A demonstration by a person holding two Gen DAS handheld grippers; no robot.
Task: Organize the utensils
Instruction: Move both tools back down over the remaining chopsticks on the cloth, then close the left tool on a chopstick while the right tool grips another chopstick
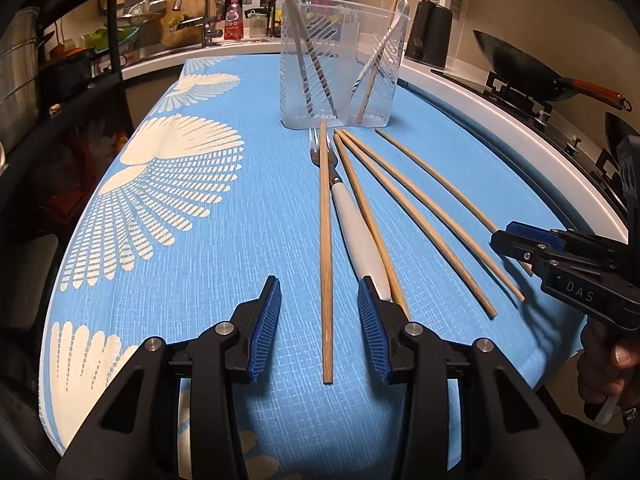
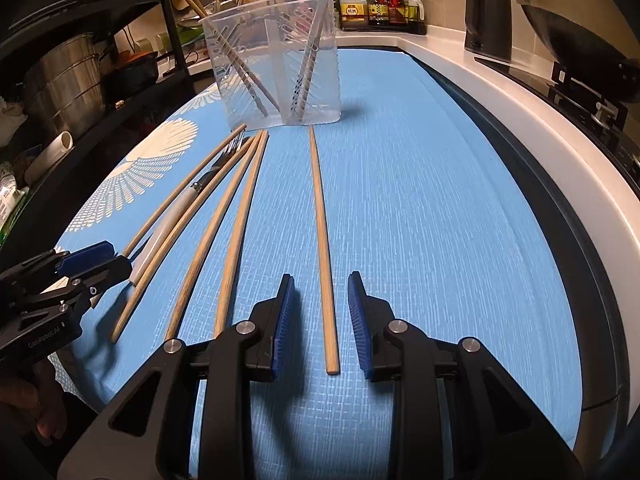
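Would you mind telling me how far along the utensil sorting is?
Done: a few utensils stand in the clear plastic holder. In hand: nothing; the left gripper and right gripper each straddle a wooden chopstick, open. Left: five chopsticks and the white-handled fork lie on the blue mat.

- Blue tablecloth (image 1: pixel 224 248) with cream fan patterns, over a white counter (image 2: pixel 532 136).
- Black wok (image 1: pixel 516 68) on stove, right.
- Black kettle (image 2: pixel 488 20) near beige tiled wall.
- Sink faucet (image 1: pixel 200 12) beside dark rack (image 2: pixel 80 40), left.
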